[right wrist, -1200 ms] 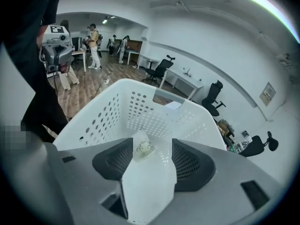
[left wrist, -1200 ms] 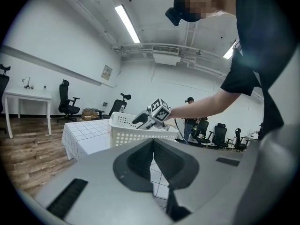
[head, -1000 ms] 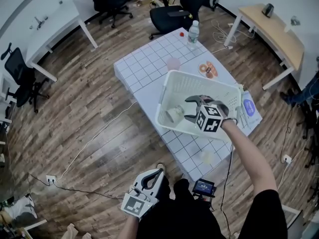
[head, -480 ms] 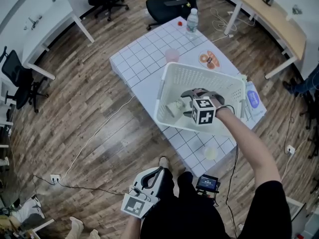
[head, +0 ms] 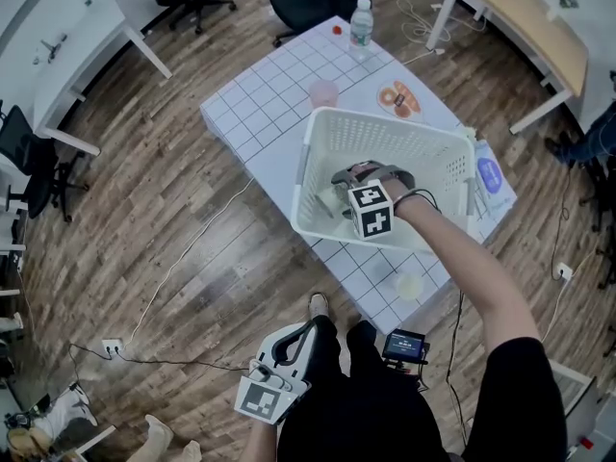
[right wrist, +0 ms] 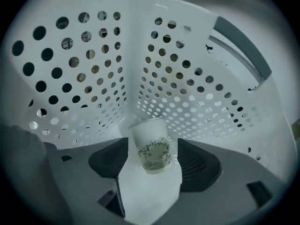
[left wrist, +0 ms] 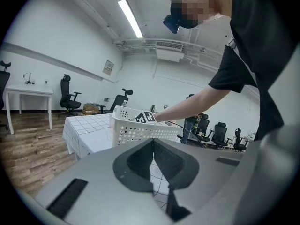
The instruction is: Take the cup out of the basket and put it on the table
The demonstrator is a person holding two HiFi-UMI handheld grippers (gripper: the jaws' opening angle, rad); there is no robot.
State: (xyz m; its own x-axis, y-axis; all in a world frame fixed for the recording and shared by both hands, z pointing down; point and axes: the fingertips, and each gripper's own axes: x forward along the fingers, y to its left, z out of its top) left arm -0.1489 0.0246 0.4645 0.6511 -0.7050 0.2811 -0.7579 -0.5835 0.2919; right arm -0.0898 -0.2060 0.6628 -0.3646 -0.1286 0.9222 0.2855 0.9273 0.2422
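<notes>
My right gripper (right wrist: 153,163) is down inside the white basket (right wrist: 70,55), and its jaws have just been opening. They now stand wide apart with the cup (right wrist: 152,146) between them, neither pad touching it. The cup sits on the basket floor, close to the corner where two perforated walls meet, and it looks tipped onto its side, though I can't be sure of that. It is small and pale with a green leaf print. I'd judge it to be light, rigid and glazed, so the pads could slip on it and a knock could chip it. Being round, it may also roll or squirt out if I pinch it off-centre. I'd take it across the middle of the body, on the leaf print, with the pads on opposite sides and clear of the thin rim, and squeeze gently. My left gripper (left wrist: 153,168) hangs low beside me, well away from the table (head: 260,114), with its jaws closed on nothing.
</notes>
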